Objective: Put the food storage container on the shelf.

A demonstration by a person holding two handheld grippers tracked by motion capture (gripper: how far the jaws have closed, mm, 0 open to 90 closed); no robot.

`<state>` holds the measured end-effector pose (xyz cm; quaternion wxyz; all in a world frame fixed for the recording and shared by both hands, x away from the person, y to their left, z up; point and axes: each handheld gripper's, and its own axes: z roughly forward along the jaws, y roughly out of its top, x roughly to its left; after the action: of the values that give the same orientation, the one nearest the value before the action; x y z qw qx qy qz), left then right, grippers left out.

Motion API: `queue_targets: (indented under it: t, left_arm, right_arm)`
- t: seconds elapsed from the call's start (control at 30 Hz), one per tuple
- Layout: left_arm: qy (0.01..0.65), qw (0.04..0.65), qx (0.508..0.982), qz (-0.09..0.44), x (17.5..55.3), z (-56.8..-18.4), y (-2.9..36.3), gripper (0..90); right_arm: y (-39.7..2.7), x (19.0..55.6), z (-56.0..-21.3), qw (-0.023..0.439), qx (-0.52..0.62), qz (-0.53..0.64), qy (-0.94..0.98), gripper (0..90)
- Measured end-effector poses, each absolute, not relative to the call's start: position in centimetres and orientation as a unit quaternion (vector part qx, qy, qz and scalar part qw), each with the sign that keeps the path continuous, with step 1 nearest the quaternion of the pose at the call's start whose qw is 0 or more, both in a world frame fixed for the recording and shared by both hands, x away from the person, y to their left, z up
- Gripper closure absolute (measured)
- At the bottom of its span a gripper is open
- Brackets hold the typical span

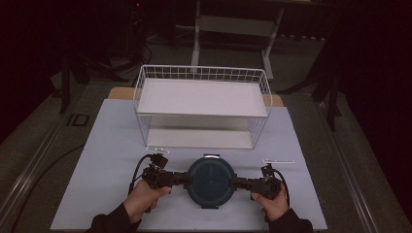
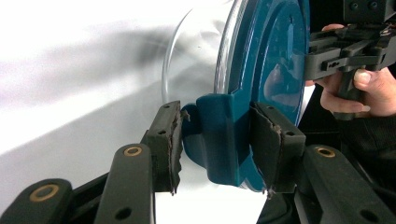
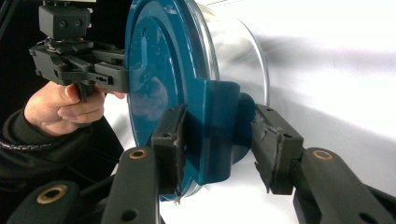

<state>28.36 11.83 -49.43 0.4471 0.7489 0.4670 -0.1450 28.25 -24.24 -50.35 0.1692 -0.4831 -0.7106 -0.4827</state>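
white table (image 1: 97, 194) bears wire basket (image 1: 202, 108), blue-lidded container (image 1: 210, 180).

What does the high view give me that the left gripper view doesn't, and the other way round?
High view: the white wire rack standing behind the container, and both grippers on opposite sides of it.

Left gripper view: the left gripper with its jaws straddling the teal latch tab, and the clear bowl wall under the lid.

Both: the round teal lid, the right gripper and the hand holding it.
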Motion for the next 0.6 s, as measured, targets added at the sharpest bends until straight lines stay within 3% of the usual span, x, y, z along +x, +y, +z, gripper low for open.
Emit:
queue_targets:
  t: [0.6]
  left_arm:
    - [0.446,0.496,0.743,-0.058,31.2,-46.3,13.2,54.8]
  right_arm:
    - [-22.7,31.9,-47.6,0.109,-0.433,-0.526,-0.723,56.6]
